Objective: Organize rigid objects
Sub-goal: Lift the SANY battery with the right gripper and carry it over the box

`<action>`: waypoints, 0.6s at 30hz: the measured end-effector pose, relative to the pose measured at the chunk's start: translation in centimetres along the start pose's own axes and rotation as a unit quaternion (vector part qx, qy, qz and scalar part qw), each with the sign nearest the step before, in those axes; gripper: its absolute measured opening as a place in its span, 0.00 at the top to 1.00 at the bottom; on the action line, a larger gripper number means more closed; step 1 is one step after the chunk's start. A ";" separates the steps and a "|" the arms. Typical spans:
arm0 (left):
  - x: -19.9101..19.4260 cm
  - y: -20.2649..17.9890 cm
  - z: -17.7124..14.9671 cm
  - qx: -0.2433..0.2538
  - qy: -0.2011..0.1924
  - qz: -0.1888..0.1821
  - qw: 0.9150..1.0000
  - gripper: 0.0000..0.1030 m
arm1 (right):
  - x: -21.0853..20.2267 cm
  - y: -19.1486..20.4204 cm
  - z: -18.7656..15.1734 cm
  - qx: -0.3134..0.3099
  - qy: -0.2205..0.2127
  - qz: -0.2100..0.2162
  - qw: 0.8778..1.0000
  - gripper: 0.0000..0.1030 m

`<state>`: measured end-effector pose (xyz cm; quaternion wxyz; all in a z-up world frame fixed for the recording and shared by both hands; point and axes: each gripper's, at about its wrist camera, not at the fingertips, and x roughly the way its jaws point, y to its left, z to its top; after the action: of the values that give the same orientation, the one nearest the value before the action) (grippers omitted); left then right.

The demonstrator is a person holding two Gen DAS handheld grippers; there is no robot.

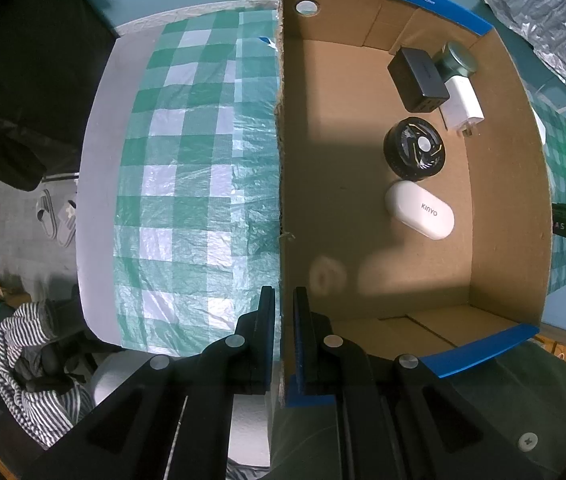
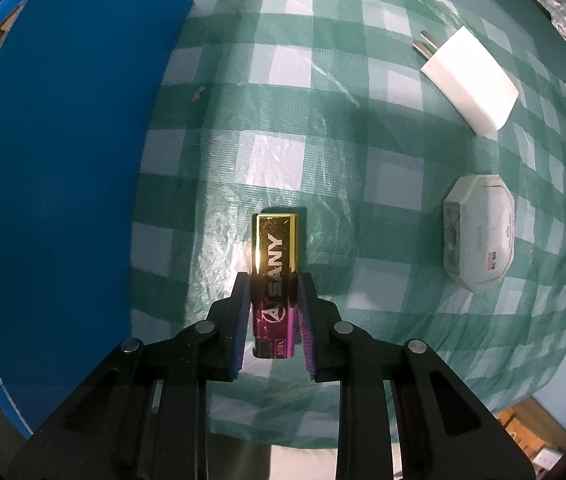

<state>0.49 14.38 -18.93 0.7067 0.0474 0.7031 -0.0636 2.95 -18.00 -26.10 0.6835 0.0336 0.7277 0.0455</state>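
From the left wrist camera, the left gripper point(image 1: 283, 300) points down and its two black fingers are squeezed onto the thin side wall of a cardboard box point(image 1: 281, 160), one finger outside and one inside. The box has blue edges and stands on a green and white checked cloth point(image 1: 187, 152). Inside the box lie a white oval case point(image 1: 419, 210) with letters on it, a round black fan point(image 1: 414, 153) just beside it, a black block point(image 1: 417, 79), a white plug point(image 1: 463, 104) and a small round tin point(image 1: 457, 60) in the far corner. The black block, the plug and the tin are close together

From the right wrist camera, the right gripper point(image 2: 274, 264) points down at the cloth point(image 2: 323, 92). Its fingers are clamped on a shiny gold and purple lighter point(image 2: 275, 276), one pad on each long side. The lighter sits on the cloth, just beside the blue outside wall of the box point(image 2: 63, 160). A white charger plug point(image 2: 471, 84) lies well apart on the cloth, and a white eight-sided little box point(image 2: 481, 232) lies below it in the picture
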 end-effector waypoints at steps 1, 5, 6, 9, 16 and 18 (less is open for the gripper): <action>0.0 0.0 0.0 0.000 0.000 0.000 1.000 0.92 | -0.2 0.0 0.0 -0.002 -0.001 0.002 1.000 0.78; 0.0 0.0 0.0 0.001 0.002 0.000 1.000 0.92 | -1.4 0.1 0.7 -0.011 -0.004 0.008 1.000 0.78; 0.1 0.0 0.0 0.001 0.002 -0.001 1.000 0.92 | -1.6 0.1 0.7 -0.013 -0.006 0.009 1.000 0.78; 0.0 -0.1 0.1 0.002 0.002 0.000 1.000 0.92 | -2.5 0.6 0.7 -0.022 -0.011 0.009 1.000 0.78; 0.1 -0.3 0.1 0.002 0.002 -0.001 1.000 0.92 | -4.8 1.4 1.1 -0.040 -0.024 0.015 0.999 0.78; 0.1 -0.3 0.1 0.002 0.002 -0.001 1.000 0.92 | -5.1 1.5 1.2 -0.043 -0.026 0.018 0.999 0.78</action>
<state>0.53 14.09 -18.98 0.7051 0.0480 0.7044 -0.0659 4.48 -17.01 -20.92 0.7022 0.0188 0.7063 0.0883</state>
